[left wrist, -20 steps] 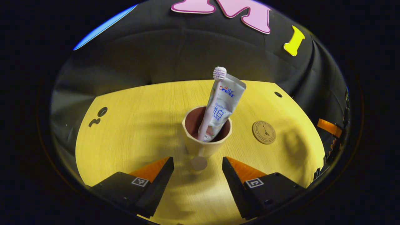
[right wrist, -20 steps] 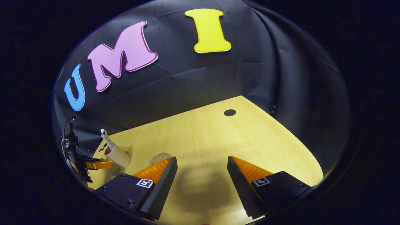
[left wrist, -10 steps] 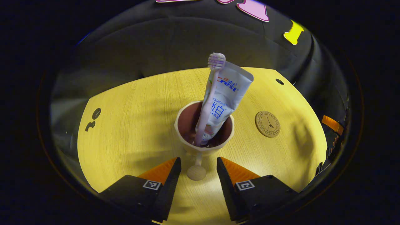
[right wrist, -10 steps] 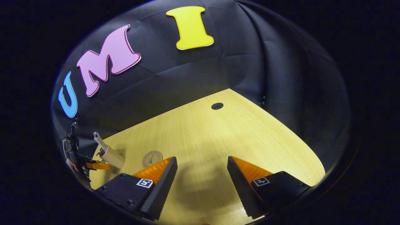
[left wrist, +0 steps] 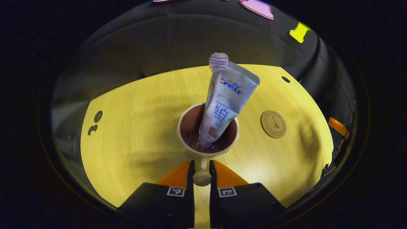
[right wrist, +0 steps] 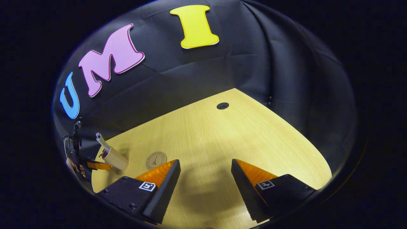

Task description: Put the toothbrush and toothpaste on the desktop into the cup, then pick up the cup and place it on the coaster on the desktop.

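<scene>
A beige cup (left wrist: 207, 150) with a dark inside stands on the wooden desktop (left wrist: 133, 133). A pale pink toothbrush (left wrist: 213, 95) and a white toothpaste tube (left wrist: 230, 95) lean upright in it. My left gripper (left wrist: 201, 168) is shut on the cup's handle (left wrist: 202, 176), one finger on each side. The round brown coaster (left wrist: 273, 124) lies to the right of the cup. In the right gripper view my right gripper (right wrist: 206, 181) hovers open over bare desktop, with the cup (right wrist: 115, 157) and coaster (right wrist: 156, 160) far off at the left.
A round cable hole (right wrist: 223, 105) sits near the desktop's far edge. Two dark cut-outs (left wrist: 94, 122) mark the left part of the desktop. The black cloth wall rises behind the desk. A hand holding the left gripper (right wrist: 95, 165) is at the far left of the right gripper view.
My left gripper moved in toward the cup and its fingers closed from wide apart onto the handle. The right gripper shifted only slightly.
</scene>
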The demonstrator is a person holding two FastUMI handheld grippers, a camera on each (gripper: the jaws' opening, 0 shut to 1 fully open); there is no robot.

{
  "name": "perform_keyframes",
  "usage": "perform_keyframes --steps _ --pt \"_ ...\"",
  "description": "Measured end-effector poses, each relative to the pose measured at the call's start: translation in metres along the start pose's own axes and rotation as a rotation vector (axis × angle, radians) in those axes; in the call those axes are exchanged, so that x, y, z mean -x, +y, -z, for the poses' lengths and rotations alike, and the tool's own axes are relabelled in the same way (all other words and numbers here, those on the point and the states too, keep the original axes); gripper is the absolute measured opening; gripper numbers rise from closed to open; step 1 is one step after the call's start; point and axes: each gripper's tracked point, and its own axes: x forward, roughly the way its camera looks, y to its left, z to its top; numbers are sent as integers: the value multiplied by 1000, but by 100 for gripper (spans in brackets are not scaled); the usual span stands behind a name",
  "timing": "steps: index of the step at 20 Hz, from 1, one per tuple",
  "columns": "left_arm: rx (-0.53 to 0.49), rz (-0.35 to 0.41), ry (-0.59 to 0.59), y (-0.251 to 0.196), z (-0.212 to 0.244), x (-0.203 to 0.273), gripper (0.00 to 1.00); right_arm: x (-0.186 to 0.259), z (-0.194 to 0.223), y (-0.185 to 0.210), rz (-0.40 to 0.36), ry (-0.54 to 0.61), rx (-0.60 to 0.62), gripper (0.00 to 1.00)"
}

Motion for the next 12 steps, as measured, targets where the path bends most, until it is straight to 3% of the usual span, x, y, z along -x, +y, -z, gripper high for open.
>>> perform_keyframes --steps 6,7,8,12 --pt "25 -21 -43 -2 -6 6 15 4 -3 -4 14 -4 12 98" --pt "27 -17 -50 -3 -7 7 10 4 -3 -5 17 -7 17 98" --pt "33 -14 -57 -4 -8 10 15 5 -4 -6 17 -8 20 98" --pt "56 6 -88 -11 -11 15 14 8 -5 -6 14 -10 30 98"
